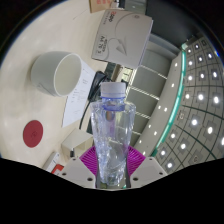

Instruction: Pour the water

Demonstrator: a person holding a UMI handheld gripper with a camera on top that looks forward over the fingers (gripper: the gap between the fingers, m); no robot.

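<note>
Bottle gripped upright, cup waiting beyond it

The gripper (113, 165) has its jaws closed on a clear plastic bottle (112, 135), pink pads pressing both sides; the bottle stands upright with what looks like a blue cap on top. A white cup (56, 72) sits on the table (35, 110) ahead, beside papers (85, 95). If the thin bottle slips or buckles when tipped, water could miss the cup and soak the papers

Close, downward view along fingers (128, 158)
</note>
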